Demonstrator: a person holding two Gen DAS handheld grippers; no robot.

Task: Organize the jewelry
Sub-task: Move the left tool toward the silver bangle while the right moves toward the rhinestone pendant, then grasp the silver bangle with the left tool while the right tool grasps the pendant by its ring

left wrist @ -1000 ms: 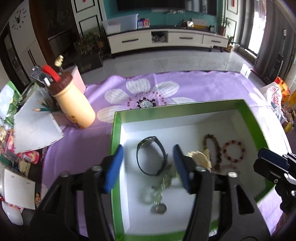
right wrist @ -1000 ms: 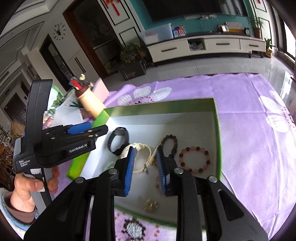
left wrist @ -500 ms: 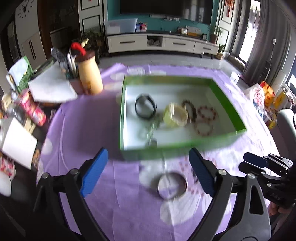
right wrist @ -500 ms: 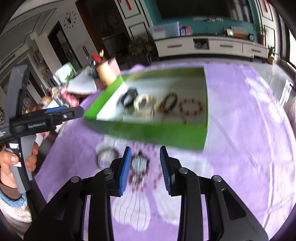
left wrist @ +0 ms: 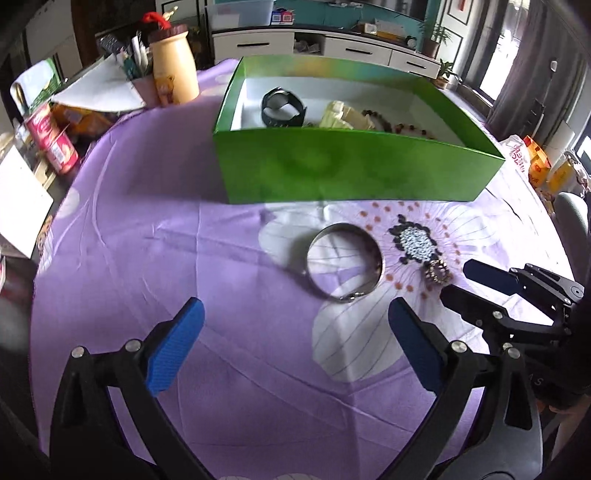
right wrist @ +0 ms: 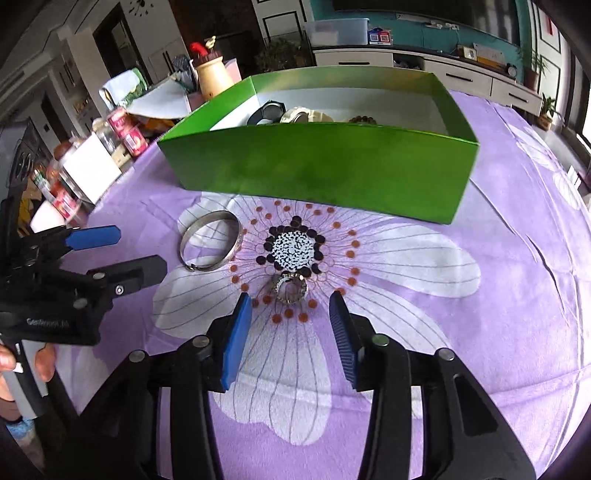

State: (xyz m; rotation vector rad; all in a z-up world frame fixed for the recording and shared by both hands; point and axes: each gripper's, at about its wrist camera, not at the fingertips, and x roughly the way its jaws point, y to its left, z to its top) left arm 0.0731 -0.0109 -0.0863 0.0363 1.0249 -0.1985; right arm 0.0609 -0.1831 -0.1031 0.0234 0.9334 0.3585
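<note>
box (left wrist: 354,173) wall hides bracelets (left wrist: 391,125) — partly | ring (right wrist: 290,288) detail — unclear

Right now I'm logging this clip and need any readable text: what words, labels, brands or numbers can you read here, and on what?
"GenRobot.AI", blurred, on the black body of the left gripper, seen from the right wrist view; only partly readable.
Red cans at the table's left edge: printed labels, too blurred to read.
Orange bags at right: printing too small to read.
Wall clock: no readable numerals.
Green box: no text.
</note>
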